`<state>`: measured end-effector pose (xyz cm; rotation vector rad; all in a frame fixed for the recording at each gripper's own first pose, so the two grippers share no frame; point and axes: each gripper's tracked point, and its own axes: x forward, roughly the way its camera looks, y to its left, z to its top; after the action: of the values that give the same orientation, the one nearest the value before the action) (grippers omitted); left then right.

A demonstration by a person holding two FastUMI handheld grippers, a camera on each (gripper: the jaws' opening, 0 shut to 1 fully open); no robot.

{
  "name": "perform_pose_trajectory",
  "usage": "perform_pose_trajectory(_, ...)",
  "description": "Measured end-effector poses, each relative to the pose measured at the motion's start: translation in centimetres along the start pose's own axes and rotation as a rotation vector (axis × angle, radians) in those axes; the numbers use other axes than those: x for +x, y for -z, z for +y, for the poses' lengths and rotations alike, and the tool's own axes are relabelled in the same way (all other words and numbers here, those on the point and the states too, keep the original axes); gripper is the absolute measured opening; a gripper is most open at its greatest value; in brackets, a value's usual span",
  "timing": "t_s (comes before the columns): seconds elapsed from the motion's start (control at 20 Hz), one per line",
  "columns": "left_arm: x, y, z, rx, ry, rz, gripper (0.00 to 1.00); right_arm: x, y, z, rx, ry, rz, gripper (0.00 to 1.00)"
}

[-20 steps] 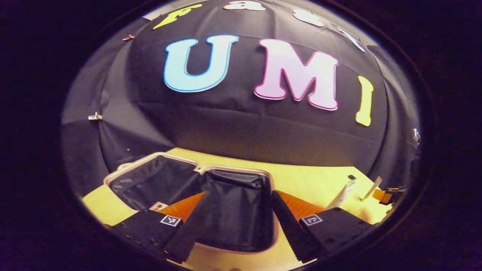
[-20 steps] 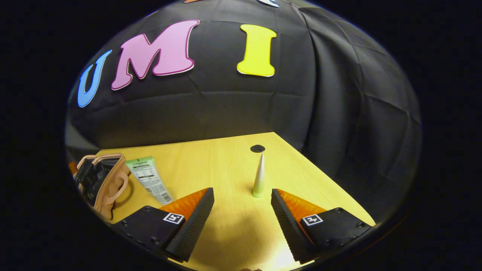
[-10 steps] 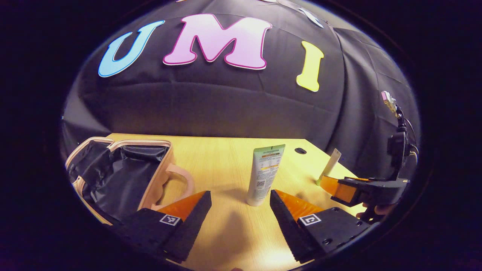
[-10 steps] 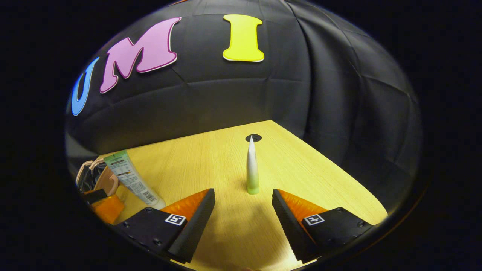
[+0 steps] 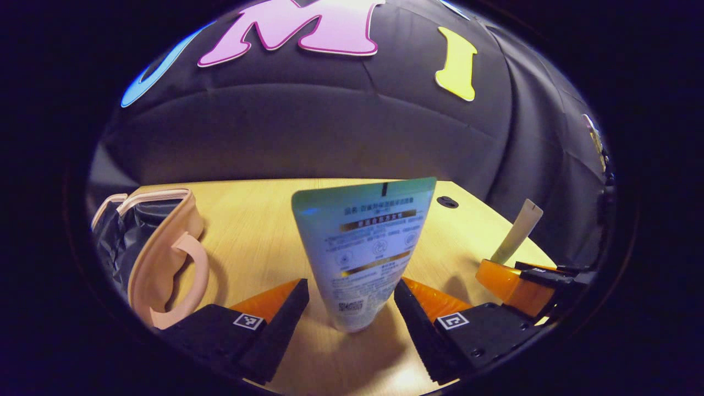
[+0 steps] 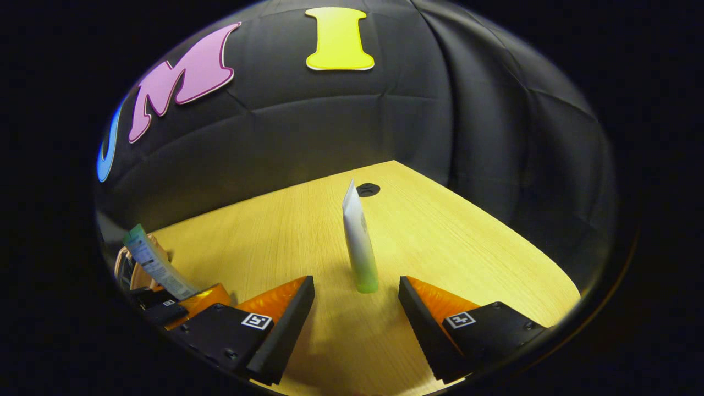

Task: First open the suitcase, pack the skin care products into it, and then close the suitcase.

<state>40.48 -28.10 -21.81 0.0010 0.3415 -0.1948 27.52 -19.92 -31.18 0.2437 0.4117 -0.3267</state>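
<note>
Bare tabletop (image 6: 473, 242) around slim tube (image 6: 360, 247)

Dim, warm light; soft shadows on table (image 6: 308, 231); fisheye-bent edges.

Table (image 6: 473, 231): light wood-grain top (glare toward 6 o'clock in the right gripper view). Round dark hole (image 6: 368, 190) near its far corner, 12 o'clock; same hole (image 5: 447, 202) at 1 o'clock in the left gripper view.

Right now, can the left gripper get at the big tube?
Probably yes. The left gripper is open, and the upright big tube stands between its fingers with nothing in front of it on the table.
</note>
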Motion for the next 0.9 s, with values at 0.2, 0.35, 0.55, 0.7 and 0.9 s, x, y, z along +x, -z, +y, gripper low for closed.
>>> perform_pose_trajectory(0.2,1.3,-0.4,-0.1,0.019,-0.027,0.004,0.82,1.8,-1.5,0.1,0.014,0.004,-0.026,0.98)
perform_pose_trajectory(0.35,2.0,-0.3,0.2,0.033,-0.055,0.025,0.66,2.9,-2.4,-0.5,0.019,0.024,-0.042,0.97)
perform_pose_trajectory(0.55,1.6,-0.3,0.0,0.024,-0.041,0.025,0.59,4.3,-2.3,-0.9,0.026,0.034,-0.033,0.97)
perform_pose_trajectory(0.7,1.6,-0.2,0.0,0.027,-0.035,0.030,0.53,4.7,-2.5,-0.8,-0.004,0.041,-0.047,0.98)
perform_pose_trajectory(0.9,1.7,-0.1,0.0,0.031,-0.034,0.035,0.49,4.8,-2.5,-0.5,-0.036,0.035,-0.050,0.98)
